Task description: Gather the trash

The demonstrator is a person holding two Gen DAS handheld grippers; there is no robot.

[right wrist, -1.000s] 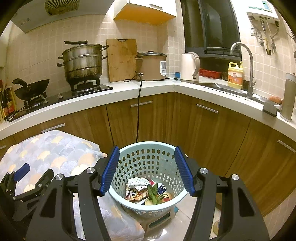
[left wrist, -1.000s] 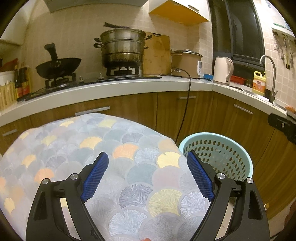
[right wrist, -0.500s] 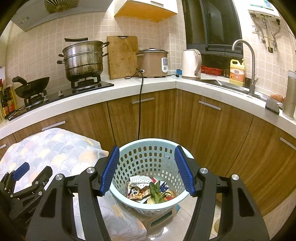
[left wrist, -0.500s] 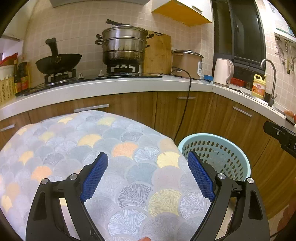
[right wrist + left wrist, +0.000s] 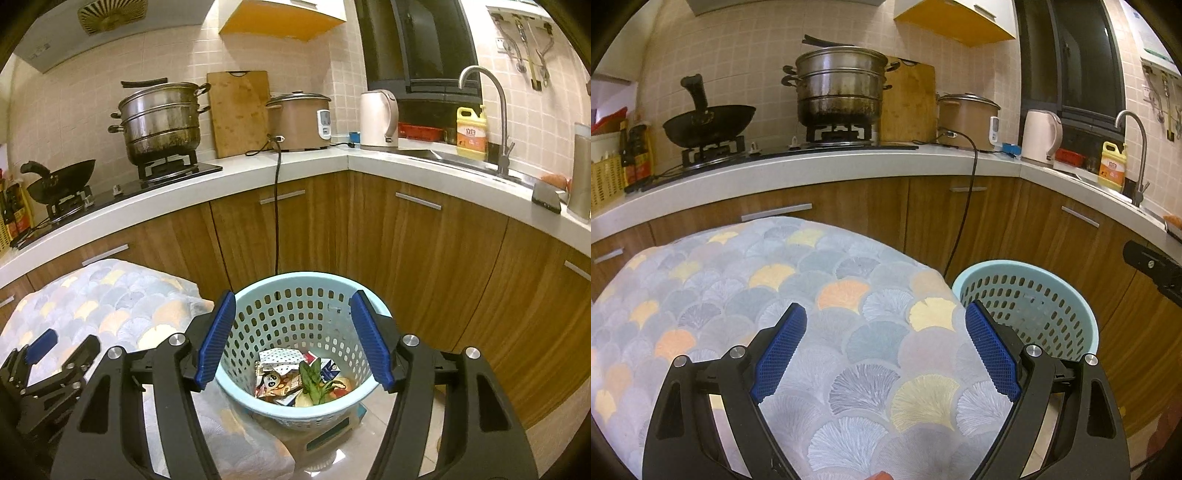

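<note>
Left tongs (image 5: pixel 882 328): spread wide, blue pads gripping nothing, hovering over a cloth-covered surface.
Right tongs (image 5: pixel 292 325): spread wide and empty, poised above the basket, framing its opening.
Basket (image 5: pixel 258 291): pale blue plastic with perforated walls; in the right wrist view it sits at 6 o'clock, low in the frame. In the left wrist view it stands at 4 o'clock, just beside the cloth's edge.
Trash (image 5: pixel 295 380): lies at the bottom of the basket: printed wrappers, a small carton, a green leaf and food scraps heaped together.
Patterned cloth (image 5: pixel 775 295): grey with orange and yellow fan shapes, draped over a raised surface; at 8 o'clock in the right wrist view, touching the basket's side.
Worktop (image 5: pixel 295 166): white, curving round the corner above wooden cabinets, at 12 o'clock.
On the worktop: a stacked steel steamer pot (image 5: pixel 160 118) on the hob, a black wok (image 5: pixel 61 181), a wooden cutting board (image 5: pixel 238 110), a rice cooker (image 5: pixel 299 120), a kettle (image 5: pixel 378 118).
Tap (image 5: pixel 487 110): at 2 o'clock, beside a yellow bottle (image 5: pixel 471 133).
</note>
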